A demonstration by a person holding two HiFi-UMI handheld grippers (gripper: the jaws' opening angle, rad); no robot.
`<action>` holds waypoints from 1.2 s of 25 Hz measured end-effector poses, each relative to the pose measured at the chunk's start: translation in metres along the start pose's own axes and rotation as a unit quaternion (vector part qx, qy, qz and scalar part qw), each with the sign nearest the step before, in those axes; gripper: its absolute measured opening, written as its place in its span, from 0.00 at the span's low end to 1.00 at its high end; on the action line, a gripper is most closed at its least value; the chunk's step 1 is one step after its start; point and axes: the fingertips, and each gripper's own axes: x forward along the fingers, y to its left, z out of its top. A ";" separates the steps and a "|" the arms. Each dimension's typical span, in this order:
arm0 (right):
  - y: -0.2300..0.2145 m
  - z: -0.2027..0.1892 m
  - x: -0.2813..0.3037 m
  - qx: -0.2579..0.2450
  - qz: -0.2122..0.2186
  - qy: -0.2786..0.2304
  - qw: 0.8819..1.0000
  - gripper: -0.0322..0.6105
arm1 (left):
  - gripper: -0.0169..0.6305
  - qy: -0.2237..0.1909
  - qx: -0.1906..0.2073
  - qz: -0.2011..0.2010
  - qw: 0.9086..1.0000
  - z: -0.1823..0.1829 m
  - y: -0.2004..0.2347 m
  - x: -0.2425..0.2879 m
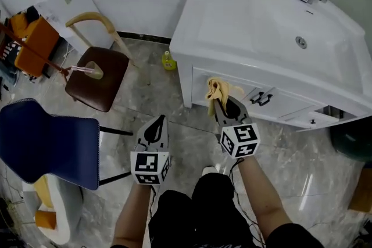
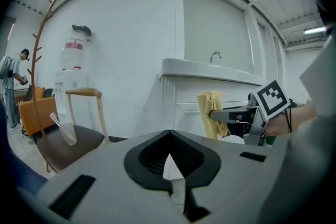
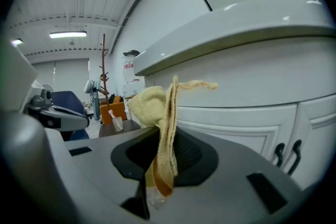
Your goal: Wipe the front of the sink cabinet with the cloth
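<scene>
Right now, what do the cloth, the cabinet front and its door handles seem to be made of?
Cloth: soft yellow woven fabric; visible weave, limp folds.
Cabinet front: smooth white painted panel, perhaps wood or board; slight sheen, moulded frames.
Handles: dark, likely metal; thin curved bars.

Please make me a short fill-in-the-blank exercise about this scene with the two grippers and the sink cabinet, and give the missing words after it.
1. The right gripper is shut on a ____ cloth.
2. The left gripper is shut and holds ____.
3. The chair nearest the left gripper is ____.
4. The doors of the white sink cabinet have ____ handles.

Missing words: yellow; nothing; blue; black.
</scene>
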 end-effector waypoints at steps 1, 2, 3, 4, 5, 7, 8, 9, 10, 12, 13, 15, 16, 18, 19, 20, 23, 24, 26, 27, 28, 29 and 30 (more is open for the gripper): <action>0.003 -0.003 0.008 -0.003 0.009 -0.012 1.000 0.18 | 0.05 -0.006 -0.002 -0.004 1.000 -0.007 0.003 0.008; 0.005 -0.006 0.016 -0.008 0.016 -0.024 1.000 0.18 | 0.05 -0.013 -0.006 -0.009 1.000 -0.014 0.005 0.016; 0.008 -0.008 0.024 -0.015 0.023 -0.036 0.999 0.18 | 0.05 -0.021 -0.008 -0.013 1.000 -0.021 0.007 0.025; 0.011 -0.010 0.031 -0.023 0.027 -0.048 0.998 0.18 | 0.05 -0.028 -0.008 -0.016 0.999 -0.027 0.009 0.034; 0.015 -0.013 0.037 -0.029 0.030 -0.060 0.997 0.18 | 0.05 -0.034 -0.005 -0.018 0.999 -0.034 0.012 0.042; 0.020 -0.021 0.050 -0.030 0.033 -0.078 0.996 0.18 | 0.05 -0.046 0.001 -0.018 0.999 -0.046 0.017 0.056; 0.021 -0.024 0.056 -0.026 0.034 -0.085 0.996 0.18 | 0.05 -0.051 0.002 -0.017 0.999 -0.051 0.020 0.061; 0.022 -0.025 0.062 -0.022 0.035 -0.092 0.995 0.18 | 0.05 -0.056 0.003 -0.016 0.998 -0.056 0.024 0.066; 0.023 -0.024 0.068 -0.019 0.036 -0.100 0.994 0.18 | 0.05 -0.061 0.004 -0.015 0.998 -0.062 0.028 0.069; 0.026 -0.020 0.077 -0.015 0.041 -0.114 0.993 0.18 | 0.05 -0.070 0.007 -0.013 0.997 -0.073 0.035 0.074; 0.027 -0.018 0.081 -0.013 0.042 -0.117 0.992 0.18 | 0.05 -0.074 0.010 -0.011 0.997 -0.078 0.037 0.074; 0.026 -0.015 0.085 -0.017 0.036 -0.120 0.992 0.18 | 0.05 -0.083 0.013 -0.011 0.996 -0.087 0.041 0.075; 0.024 -0.014 0.086 -0.023 0.030 -0.121 0.992 0.18 | 0.05 -0.087 0.013 -0.012 0.996 -0.090 0.041 0.075; 0.019 -0.014 0.084 -0.033 0.018 -0.122 0.992 0.18 | 0.05 -0.097 0.014 -0.013 0.995 -0.094 0.041 0.075; 0.016 -0.014 0.083 -0.034 0.012 -0.123 0.992 0.18 | 0.05 -0.102 0.016 -0.013 0.995 -0.094 0.041 0.076; 0.012 -0.014 0.080 -0.032 0.006 -0.125 0.992 0.18 | 0.05 -0.106 0.018 -0.015 0.994 -0.093 0.040 0.076; -0.005 -0.016 0.067 -0.021 -0.018 -0.133 0.991 0.18 | 0.05 -0.116 0.021 -0.028 0.993 -0.090 0.032 0.077; -0.012 -0.016 0.061 -0.019 -0.028 -0.135 0.990 0.18 | 0.05 -0.118 0.023 -0.035 0.992 -0.089 0.028 0.077; -0.028 -0.018 0.047 -0.016 -0.046 -0.136 0.989 0.18 | 0.05 -0.123 0.029 -0.046 0.991 -0.086 0.018 0.078; -0.036 -0.018 0.040 -0.015 -0.055 -0.137 0.989 0.18 | 0.05 -0.126 0.032 -0.051 0.990 -0.084 0.014 0.079; -0.045 -0.018 0.033 -0.015 -0.064 -0.139 0.988 0.18 | 0.05 -0.129 0.034 -0.054 0.990 -0.082 0.010 0.080; -0.055 -0.019 0.025 -0.015 -0.075 -0.140 0.987 0.18 | 0.05 -0.132 0.035 -0.057 0.989 -0.080 0.007 0.082; -0.064 -0.019 0.017 -0.015 -0.086 -0.142 0.986 0.18 | 0.05 -0.134 0.036 -0.060 0.988 -0.079 0.003 0.085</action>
